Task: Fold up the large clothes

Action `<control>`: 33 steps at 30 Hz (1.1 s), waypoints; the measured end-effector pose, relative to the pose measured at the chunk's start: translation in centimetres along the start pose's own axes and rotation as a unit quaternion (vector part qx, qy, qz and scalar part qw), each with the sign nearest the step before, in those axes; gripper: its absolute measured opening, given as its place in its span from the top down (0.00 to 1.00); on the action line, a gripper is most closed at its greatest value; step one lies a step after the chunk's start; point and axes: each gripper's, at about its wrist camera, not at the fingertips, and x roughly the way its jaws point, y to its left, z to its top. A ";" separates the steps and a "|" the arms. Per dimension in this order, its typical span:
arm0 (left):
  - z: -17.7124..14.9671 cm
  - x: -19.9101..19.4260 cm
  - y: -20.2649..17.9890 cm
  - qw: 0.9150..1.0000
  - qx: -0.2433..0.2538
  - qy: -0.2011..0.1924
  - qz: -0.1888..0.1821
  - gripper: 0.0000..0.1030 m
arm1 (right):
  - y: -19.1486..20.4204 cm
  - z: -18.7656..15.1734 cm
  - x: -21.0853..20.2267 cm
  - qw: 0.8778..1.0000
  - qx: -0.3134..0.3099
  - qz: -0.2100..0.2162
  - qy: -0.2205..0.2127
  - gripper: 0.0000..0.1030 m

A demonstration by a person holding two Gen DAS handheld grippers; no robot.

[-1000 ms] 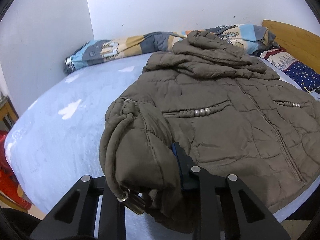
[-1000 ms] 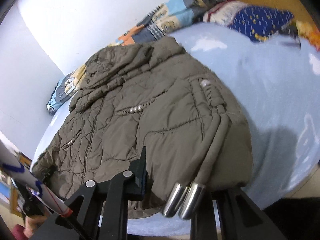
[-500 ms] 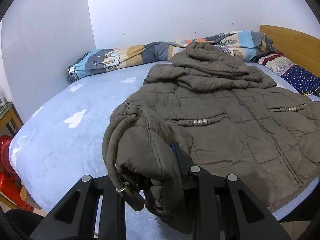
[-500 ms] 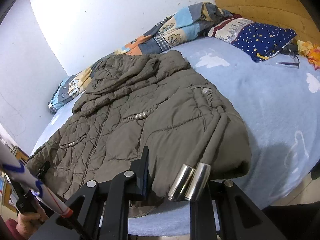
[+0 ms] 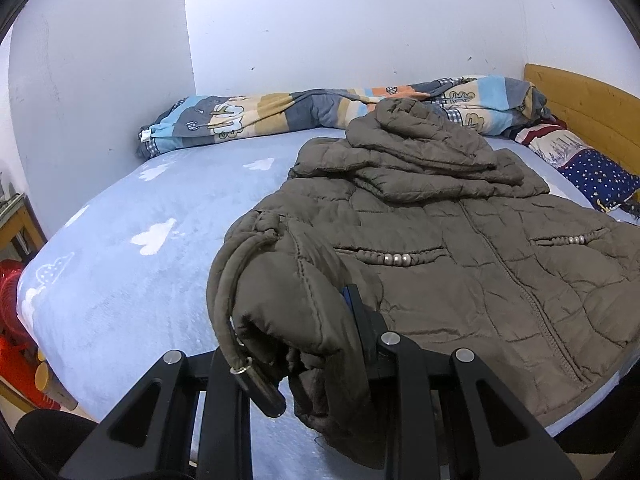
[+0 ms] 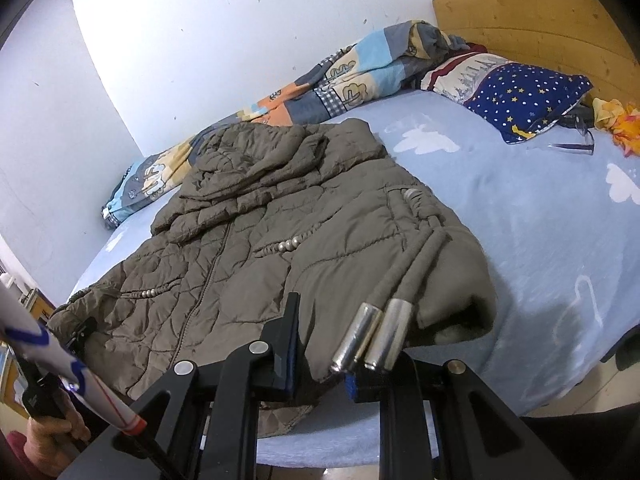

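Note:
An olive-brown quilted hooded jacket (image 5: pixel 440 280) lies front up on the light blue bed (image 5: pixel 140 280), its hood toward the wall. My left gripper (image 5: pixel 292 336) is shut on the jacket's near left hem corner, where bunched fabric and a looped drawstring hang over its fingers. In the right wrist view the jacket (image 6: pixel 240 264) spreads to the left. My right gripper (image 6: pixel 320 356) is shut on the other hem corner, and two cords with metal tips (image 6: pixel 372 340) rest across it. At the far left, the left gripper (image 6: pixel 80 332) pinches its corner, with a hand (image 6: pixel 44 440) below.
A rolled patterned quilt (image 5: pixel 280 116) lies along the wall. A starred blue pillow (image 6: pixel 520 96), glasses (image 6: pixel 576 136) and an orange cloth (image 6: pixel 616 120) sit by the wooden headboard (image 6: pixel 540 16). Red items (image 5: pixel 12 320) stand on the floor left of the bed.
Both grippers have risen slightly, lifting the two hem corners off the bed edge. The grips stay the same.

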 end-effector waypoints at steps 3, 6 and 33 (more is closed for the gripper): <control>0.4 -0.2 0.0 1.000 0.000 -0.001 0.001 0.76 | 0.0 0.3 -0.4 1.000 -0.002 0.001 -0.006 0.82; 1.1 -0.7 0.3 1.000 -0.005 -0.003 -0.002 0.76 | -0.1 0.8 -1.0 1.000 0.002 0.006 -0.013 0.82; 20.8 4.0 1.6 0.994 -0.091 -0.047 -0.041 0.74 | 3.2 19.1 1.4 0.994 0.021 0.045 -0.095 0.82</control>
